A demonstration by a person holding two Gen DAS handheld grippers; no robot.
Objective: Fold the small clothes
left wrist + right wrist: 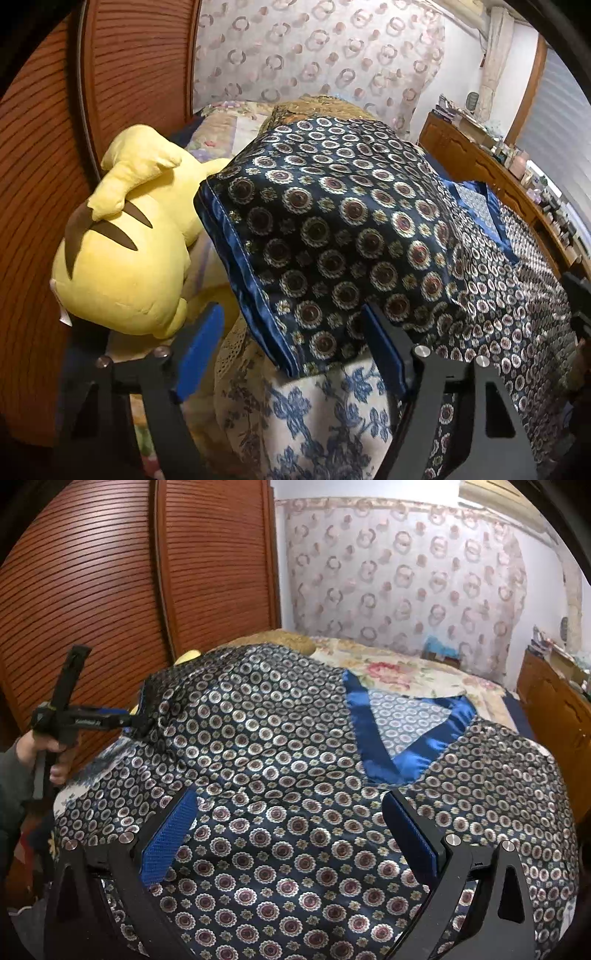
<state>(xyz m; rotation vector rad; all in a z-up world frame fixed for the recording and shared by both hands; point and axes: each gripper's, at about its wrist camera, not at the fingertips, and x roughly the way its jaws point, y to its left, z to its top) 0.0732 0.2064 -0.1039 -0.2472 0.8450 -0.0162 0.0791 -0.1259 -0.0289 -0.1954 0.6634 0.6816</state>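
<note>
The left claw [291, 343] stands open around the shirt's [295, 775] sleeve hem, pads not pressing. The right claw [295, 834] hangs open above the shirt, spread on the bed [406, 672].

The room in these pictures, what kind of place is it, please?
Most likely a home bedroom. A bed with a floral cover holds the patterned garment, a yellow plush toy lies beside it, and slatted wooden wardrobe doors and a curtain stand behind.
</note>
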